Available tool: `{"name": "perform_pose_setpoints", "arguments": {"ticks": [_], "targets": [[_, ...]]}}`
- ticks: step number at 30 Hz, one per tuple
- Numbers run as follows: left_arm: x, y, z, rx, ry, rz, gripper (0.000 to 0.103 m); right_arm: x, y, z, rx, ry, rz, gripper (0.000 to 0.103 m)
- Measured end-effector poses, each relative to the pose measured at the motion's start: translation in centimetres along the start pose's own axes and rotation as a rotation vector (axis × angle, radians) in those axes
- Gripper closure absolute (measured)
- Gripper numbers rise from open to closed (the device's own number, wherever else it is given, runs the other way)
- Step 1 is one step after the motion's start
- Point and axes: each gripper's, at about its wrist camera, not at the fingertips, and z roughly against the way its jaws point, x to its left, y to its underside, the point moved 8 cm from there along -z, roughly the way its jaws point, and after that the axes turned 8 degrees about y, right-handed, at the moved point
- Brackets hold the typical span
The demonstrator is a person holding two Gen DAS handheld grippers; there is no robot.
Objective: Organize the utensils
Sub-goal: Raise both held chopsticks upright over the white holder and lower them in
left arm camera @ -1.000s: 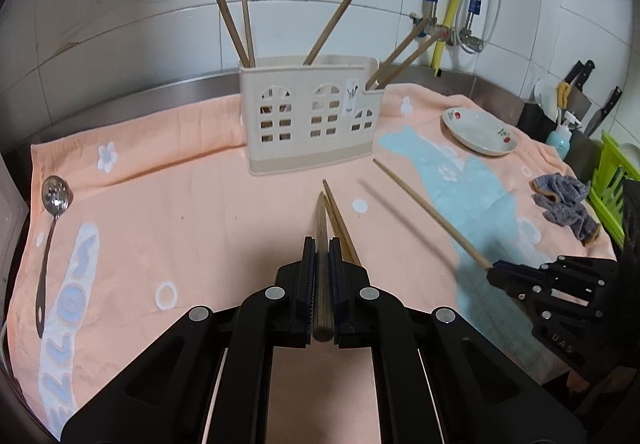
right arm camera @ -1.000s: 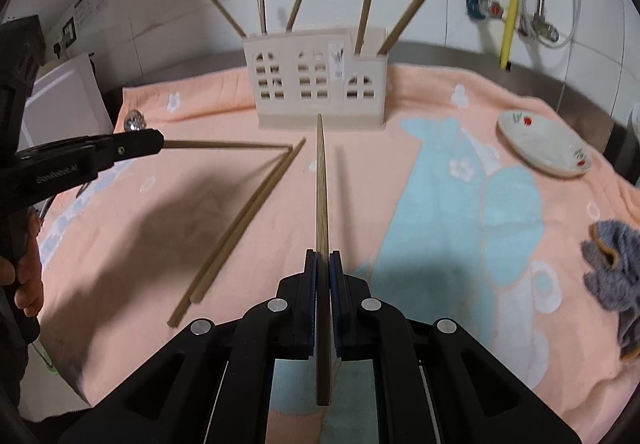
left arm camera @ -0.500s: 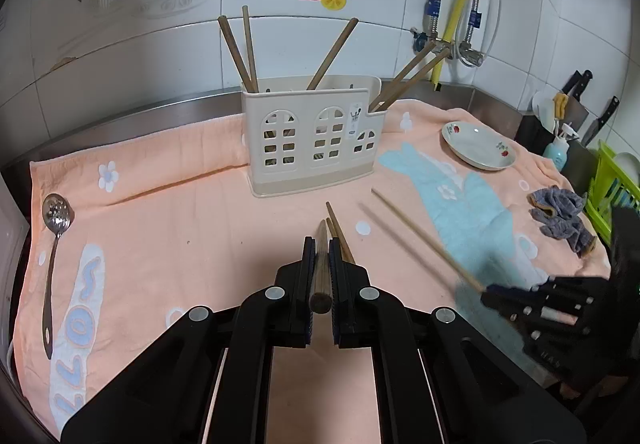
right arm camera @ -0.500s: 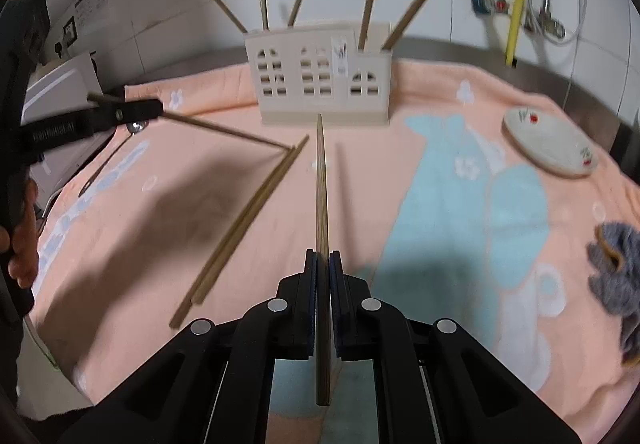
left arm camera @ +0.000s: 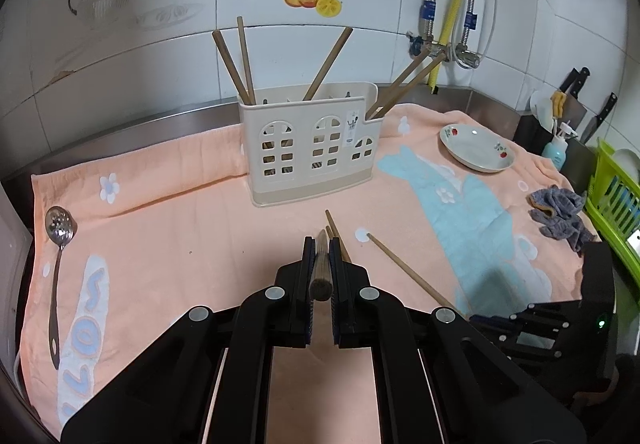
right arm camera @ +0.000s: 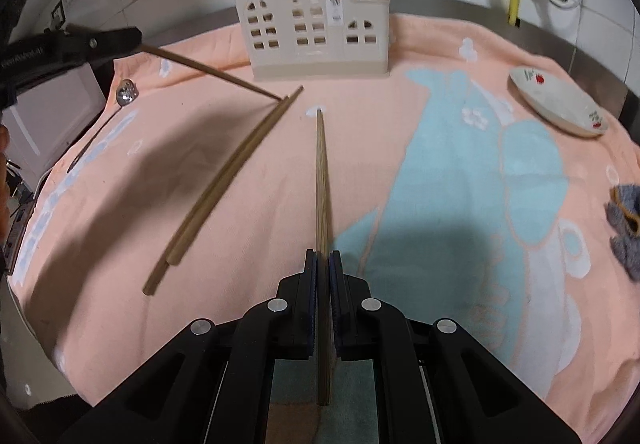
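Gripping one wooden chopstick apiece, both grippers face the cream utensil caddy (left arm camera: 310,142) at the upper centre of the left wrist view, and that aim looks deliberate: each stick runs along the fingers, so a forward reach should carry its tip toward the slots. The left gripper (left arm camera: 321,276) is clamped on its chopstick (left arm camera: 320,264) near the thick butt end, the stick pointing away and strongly foreshortened; seen from the right wrist at the upper left of the frame, that stick (right arm camera: 212,71) slants down with its tip close to the two loose chopsticks (right arm camera: 224,180) lying on the peach towel (left arm camera: 168,228). The right gripper (right arm camera: 323,300) is closed on a chopstick (right arm camera: 322,180) partway along, a good length projecting forward toward the caddy, which stands at the top centre of that frame. Five chopsticks already lean in the caddy, so the job seems partly done, with the loose pair on the cloth yet to be collected. A slotted spoon (left arm camera: 59,244) lies at the far left edge of the towel, apparently another item awaiting sorting. The small plate (left arm camera: 476,154) and grey rag (left arm camera: 560,216) at the right sit well apart from the action.
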Motion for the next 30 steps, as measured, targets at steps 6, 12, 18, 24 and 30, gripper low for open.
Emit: {"name": "perform_pose_setpoints", "arguments": {"ticks": [6, 12, 18, 24, 30], "targets": [[0.0, 0.1, -0.2, 0.008, 0.0, -0.001, 0.097, 0.1, 0.4, 0.1, -0.009, 0.007, 0.003, 0.096], [0.0, 0.1, -0.3, 0.009, 0.0, -0.002, 0.097, 0.2, 0.9, 0.5, -0.01, 0.009, 0.016, 0.091], [0.1, 0.1, -0.3, 0.009, 0.001, -0.001, 0.097, 0.2, 1.4, 0.8, -0.02, 0.031, 0.032, 0.097], [0.2, -0.1, -0.1, 0.001, 0.0, -0.005, 0.097, -0.2, -0.3, 2.8, -0.08, 0.03, 0.033, 0.097], [0.5, -1.3, 0.7, -0.022, 0.008, -0.002, 0.097, -0.6, -4.8, 6.5, -0.216, 0.03, 0.034, 0.097]]}}
